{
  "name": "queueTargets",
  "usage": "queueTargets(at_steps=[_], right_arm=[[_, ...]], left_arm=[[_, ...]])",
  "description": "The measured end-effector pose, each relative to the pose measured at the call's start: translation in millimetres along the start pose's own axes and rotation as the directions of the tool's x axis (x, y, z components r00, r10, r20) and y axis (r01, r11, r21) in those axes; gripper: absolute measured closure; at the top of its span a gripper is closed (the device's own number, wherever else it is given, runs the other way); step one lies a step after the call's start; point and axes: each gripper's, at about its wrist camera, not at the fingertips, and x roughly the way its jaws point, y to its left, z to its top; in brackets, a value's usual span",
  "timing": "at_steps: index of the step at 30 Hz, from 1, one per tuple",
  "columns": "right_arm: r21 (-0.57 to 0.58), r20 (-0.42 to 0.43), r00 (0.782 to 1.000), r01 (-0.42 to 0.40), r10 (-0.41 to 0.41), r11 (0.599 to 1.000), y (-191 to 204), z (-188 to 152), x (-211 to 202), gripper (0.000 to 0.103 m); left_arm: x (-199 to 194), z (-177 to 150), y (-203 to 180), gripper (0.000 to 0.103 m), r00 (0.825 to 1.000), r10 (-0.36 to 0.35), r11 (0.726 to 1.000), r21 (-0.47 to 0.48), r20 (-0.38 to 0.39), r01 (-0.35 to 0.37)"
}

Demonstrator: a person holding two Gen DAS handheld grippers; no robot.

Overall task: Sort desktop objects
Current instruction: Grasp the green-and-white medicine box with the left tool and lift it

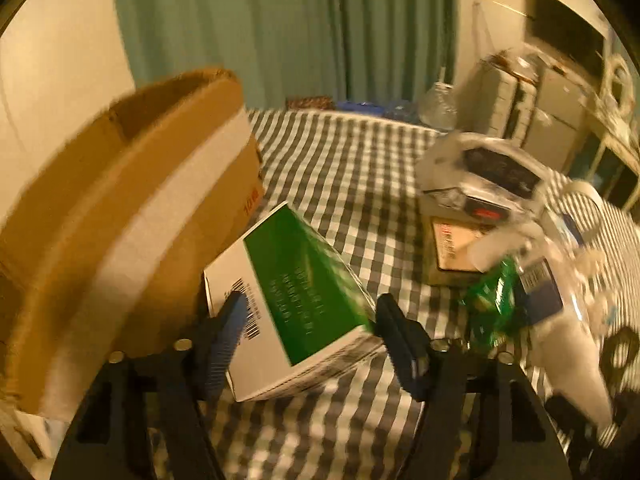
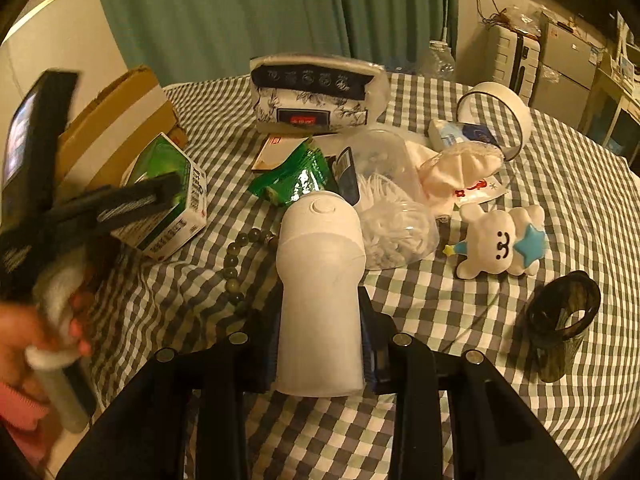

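My left gripper (image 1: pixel 308 320) is shut on a green and white box (image 1: pixel 296 296) and holds it tilted above the checked tablecloth (image 1: pixel 352 168), beside a cardboard box (image 1: pixel 120 208). The same green box (image 2: pixel 168 196) and the left gripper (image 2: pixel 132 200) show in the right wrist view. My right gripper (image 2: pixel 320 328) is shut on a white bottle (image 2: pixel 320 280) with a round cap, held above the cloth.
A bead bracelet (image 2: pixel 236 256), green packets (image 2: pixel 296 180), a clear tub of white bits (image 2: pixel 392 228), a plush toy (image 2: pixel 500 240), a dark cup (image 2: pixel 560 320), a patterned pouch (image 2: pixel 316 96) and a white-lidded jar (image 2: pixel 496 116) lie on the cloth. Cabinets stand behind.
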Motion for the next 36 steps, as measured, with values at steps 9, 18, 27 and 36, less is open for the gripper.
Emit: queueTargets(at_steps=[9, 18, 27, 36], right_arm=[[0.019, 0.027, 1.000, 0.003, -0.003, 1.000, -2, -9, -13, 0.071], [0.025, 0.010, 1.000, -0.014, 0.014, 1.000, -4, -5, -3, 0.071], [0.048, 0.007, 1.000, -0.017, 0.017, 0.999, -8, -3, -1, 0.071], [0.053, 0.015, 1.000, 0.000, -0.001, 0.999, -8, -5, -5, 0.071]], left_arm=[[25, -14, 16, 0.000, 0.992, -0.013, 0.990, -0.140, -0.127, -0.005], [30, -14, 15, 0.000, 0.994, 0.088, 0.970, -0.223, -0.066, -0.100], [7, -49, 48, 0.000, 0.988, -0.150, 0.979, -0.144, -0.021, 0.145], [14, -50, 75, 0.000, 0.972, -0.231, 0.944, -0.250, -0.037, 0.215]])
